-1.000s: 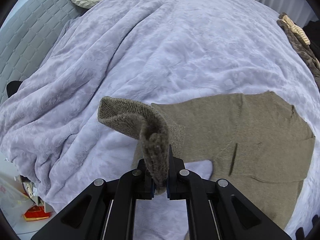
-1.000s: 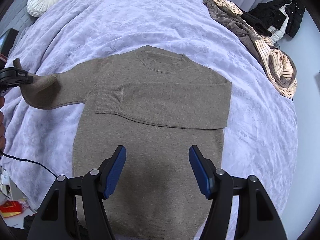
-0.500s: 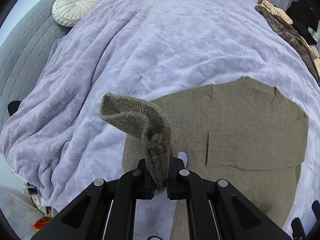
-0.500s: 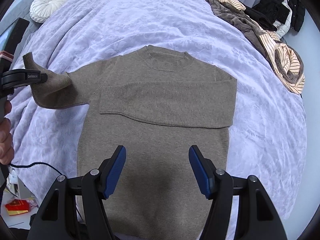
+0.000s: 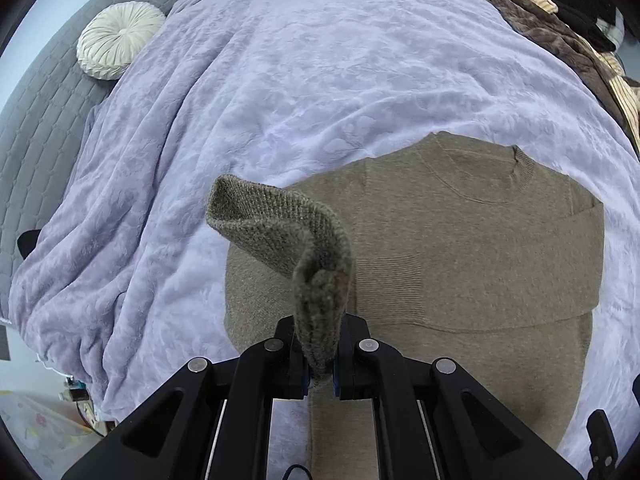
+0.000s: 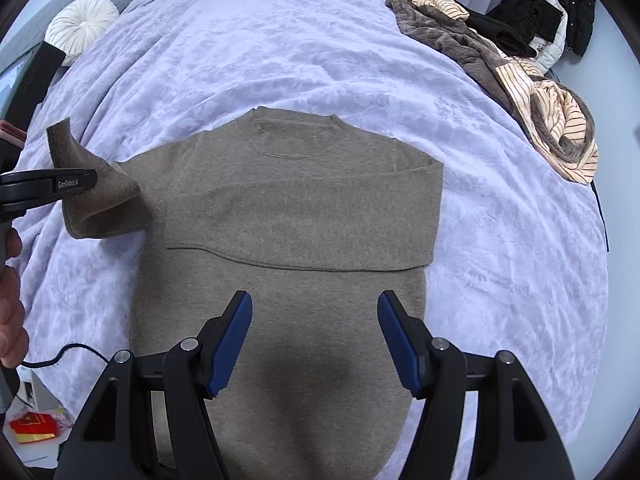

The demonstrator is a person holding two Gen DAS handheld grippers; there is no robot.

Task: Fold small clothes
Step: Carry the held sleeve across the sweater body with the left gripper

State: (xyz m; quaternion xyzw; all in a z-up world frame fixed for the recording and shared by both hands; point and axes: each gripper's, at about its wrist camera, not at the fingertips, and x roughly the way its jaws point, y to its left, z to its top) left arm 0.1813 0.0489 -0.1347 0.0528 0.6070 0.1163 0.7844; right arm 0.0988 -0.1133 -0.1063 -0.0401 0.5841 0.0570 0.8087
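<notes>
A small brown knit sweater lies flat on the lavender bedspread, neck away from me. One sleeve is folded across the chest. My left gripper is shut on the cuff of the other sleeve and holds it lifted above the sweater's left side; it also shows in the right wrist view. My right gripper is open and empty, hovering over the sweater's lower body.
A pile of brown, striped and black clothes lies at the bed's far right. A round white cushion sits by the grey quilted headboard. The bed's edge drops off at lower left, with a red packet on the floor.
My left gripper has carried the sleeve cuff to the right, from beside the sweater to over its left side. The right gripper stays open and nearly still.
</notes>
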